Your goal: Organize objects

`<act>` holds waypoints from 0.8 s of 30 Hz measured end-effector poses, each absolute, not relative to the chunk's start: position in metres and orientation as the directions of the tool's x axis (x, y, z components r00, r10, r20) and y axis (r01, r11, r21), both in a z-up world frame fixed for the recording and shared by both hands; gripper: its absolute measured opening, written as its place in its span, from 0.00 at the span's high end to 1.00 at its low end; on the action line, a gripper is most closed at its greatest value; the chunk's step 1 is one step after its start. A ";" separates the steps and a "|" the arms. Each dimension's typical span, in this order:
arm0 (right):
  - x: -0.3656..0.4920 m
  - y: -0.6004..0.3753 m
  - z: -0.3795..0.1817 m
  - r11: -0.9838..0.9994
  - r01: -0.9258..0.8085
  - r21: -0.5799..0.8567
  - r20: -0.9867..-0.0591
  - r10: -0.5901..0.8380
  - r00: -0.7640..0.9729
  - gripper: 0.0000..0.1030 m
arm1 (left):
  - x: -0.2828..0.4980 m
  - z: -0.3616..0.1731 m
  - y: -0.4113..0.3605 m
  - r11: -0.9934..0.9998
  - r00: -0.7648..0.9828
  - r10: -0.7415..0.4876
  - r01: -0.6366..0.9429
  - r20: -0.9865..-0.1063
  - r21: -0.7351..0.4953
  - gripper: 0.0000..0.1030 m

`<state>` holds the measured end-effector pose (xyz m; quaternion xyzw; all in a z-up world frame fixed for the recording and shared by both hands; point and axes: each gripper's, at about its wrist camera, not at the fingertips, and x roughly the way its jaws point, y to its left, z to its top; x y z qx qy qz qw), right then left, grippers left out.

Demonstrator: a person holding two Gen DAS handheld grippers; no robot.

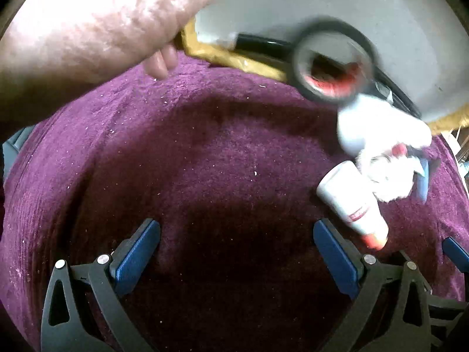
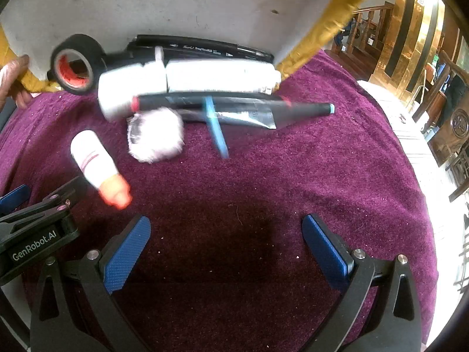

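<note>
Purple cloth under everything; white tube with red cap (image 2: 98, 168) lying ahead-left of right hand-held gripper (image 2: 225, 249), just right of left hand-held gripper (image 1: 237, 258), cap end toward both. Both spread wide, empty. Left probably nearer.

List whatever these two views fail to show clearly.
- White tube, right wrist view: label print lost to motion blur and glare.
- Fluffy white item, left wrist view: smeared; shape unclear.
- Black pen pack, right wrist view: lower edge hidden behind the tube.
</note>
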<state>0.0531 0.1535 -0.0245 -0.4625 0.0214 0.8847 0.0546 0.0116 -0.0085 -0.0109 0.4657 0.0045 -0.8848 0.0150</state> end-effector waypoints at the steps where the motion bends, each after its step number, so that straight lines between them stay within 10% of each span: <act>1: 0.053 0.154 -0.024 -0.993 -0.116 -0.012 -0.821 0.077 -0.566 0.00 | 0.011 -0.011 -0.009 -1.000 -0.565 -0.023 0.031 -0.824 0.006 0.01; 24: 0.050 0.160 -0.020 -0.993 -0.116 -0.011 -0.821 0.075 -0.566 0.00 | 0.012 -0.011 -0.012 -1.000 -0.566 -0.022 0.029 -0.824 0.006 0.01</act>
